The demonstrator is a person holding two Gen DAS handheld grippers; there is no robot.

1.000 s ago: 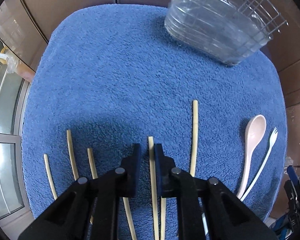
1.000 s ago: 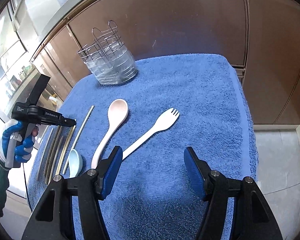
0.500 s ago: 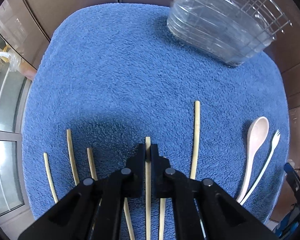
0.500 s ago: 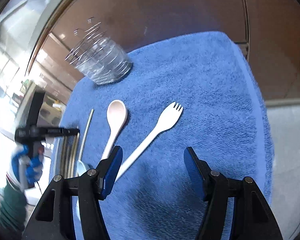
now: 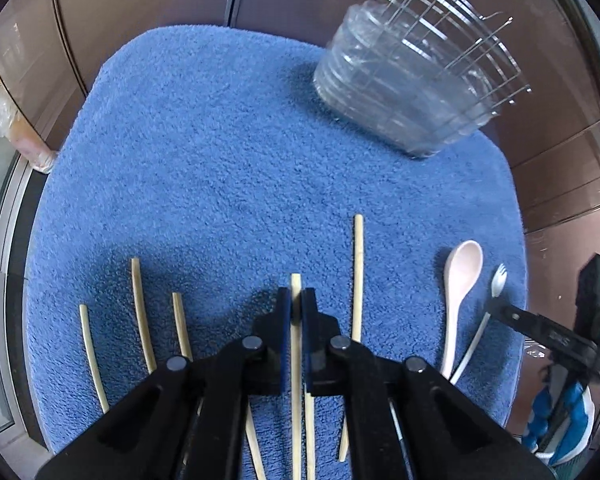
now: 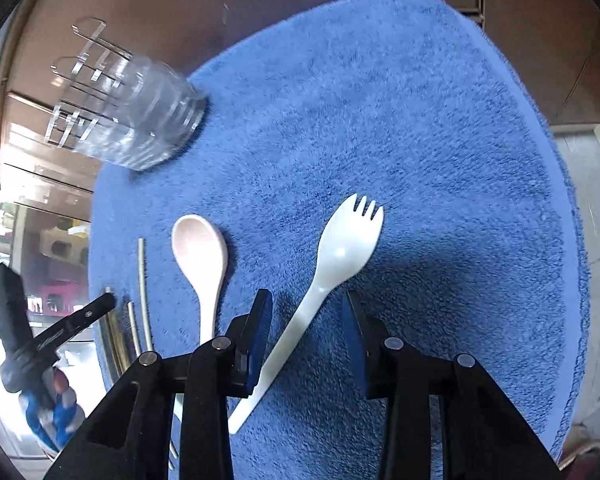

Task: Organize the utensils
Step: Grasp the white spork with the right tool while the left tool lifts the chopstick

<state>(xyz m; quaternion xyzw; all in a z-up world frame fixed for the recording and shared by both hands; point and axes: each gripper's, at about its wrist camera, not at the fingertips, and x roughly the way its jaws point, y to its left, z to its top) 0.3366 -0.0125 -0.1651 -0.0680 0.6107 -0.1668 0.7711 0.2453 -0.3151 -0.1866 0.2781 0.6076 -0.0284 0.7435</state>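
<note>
Several pale wooden chopsticks lie side by side on a blue towel. My left gripper is shut on one chopstick, whose tip sticks out past the pads. A longer chopstick lies just to its right. A pink spoon and a white spork lie further right. My right gripper is open, its pads on either side of the spork's handle, low over the towel. A clear utensil holder with a wire rack stands at the far end; it also shows in the right wrist view.
The towel covers a small table with brown cabinet doors behind it. A window and a bagged item are at the left. The right gripper shows in the left wrist view.
My left gripper closed on the chopstick between its pads. My right gripper moved forward and down until its open pads came either side of the spork's handle.
</note>
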